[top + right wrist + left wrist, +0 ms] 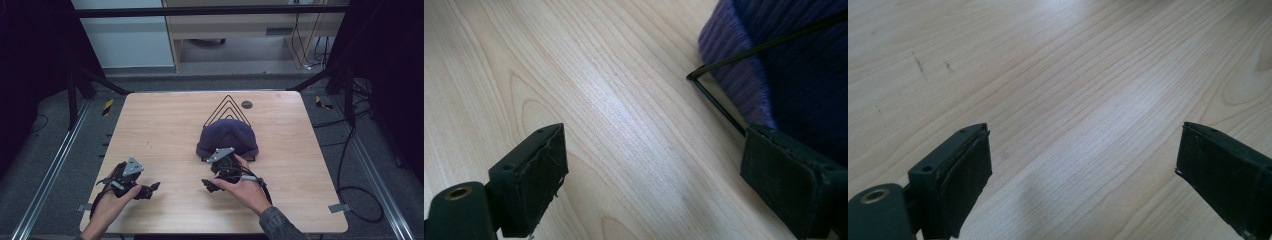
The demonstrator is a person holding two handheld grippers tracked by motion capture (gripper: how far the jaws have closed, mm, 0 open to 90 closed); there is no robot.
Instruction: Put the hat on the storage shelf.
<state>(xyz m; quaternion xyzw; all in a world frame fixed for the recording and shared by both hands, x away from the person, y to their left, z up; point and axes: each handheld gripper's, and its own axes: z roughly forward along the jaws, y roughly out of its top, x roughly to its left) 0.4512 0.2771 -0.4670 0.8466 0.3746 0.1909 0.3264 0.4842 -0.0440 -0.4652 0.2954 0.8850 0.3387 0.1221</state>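
Note:
A dark purple knit beanie [227, 136] sits draped over a black wire rack [229, 107] at the middle of the wooden table [165, 130]. My right gripper [212, 185] lies just in front of the beanie, held by a hand, and it is open. In the right gripper view the beanie [774, 55] and the rack's wire base [716, 102] lie beside the right jaw, with bare wood between the jaws. My left gripper [150, 190] rests near the table's front left, open over bare wood, nothing between its pads [965, 180].
A small dark round disc [246, 104] is set in the table near the far edge, right of the rack. Black frame bars and cables surround the table. Bare wood lies to the left of the beanie and along the front.

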